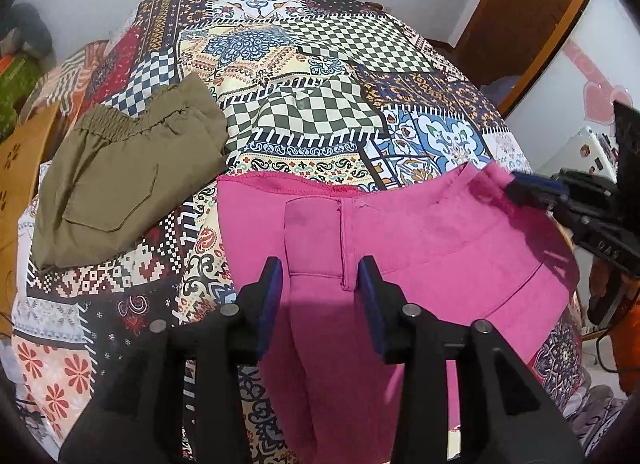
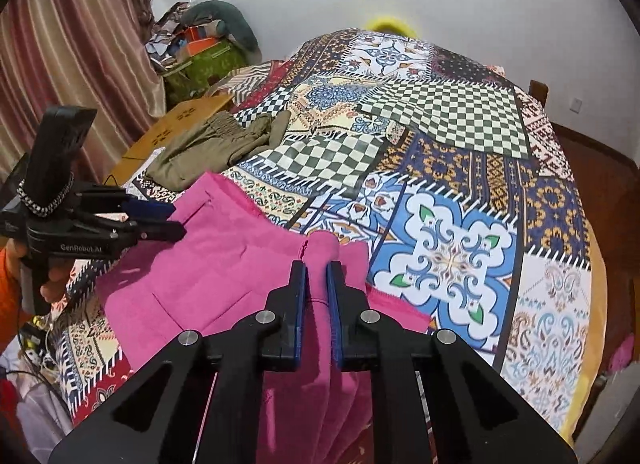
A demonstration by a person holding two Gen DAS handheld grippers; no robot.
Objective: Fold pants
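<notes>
Over the patterned bedspread [image 2: 452, 264]: right gripper [image 2: 317, 268] angled down, clamped on pink pants [image 2: 192, 264]; left gripper [image 1: 320, 264] tilted downward, jaws apart, seemingly just above the waistband.

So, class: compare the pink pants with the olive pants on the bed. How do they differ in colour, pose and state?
The pink pants are bright magenta; the olive pants are dull green-brown. The pink pants lie spread near the grippers, one bunched fold pinched in the right gripper; the olive pants lie untouched, folded into a compact stack, farther left. The olive waistband is gathered elastic; the pink waistband is flat. Both rest on the patterned bedspread.
</notes>
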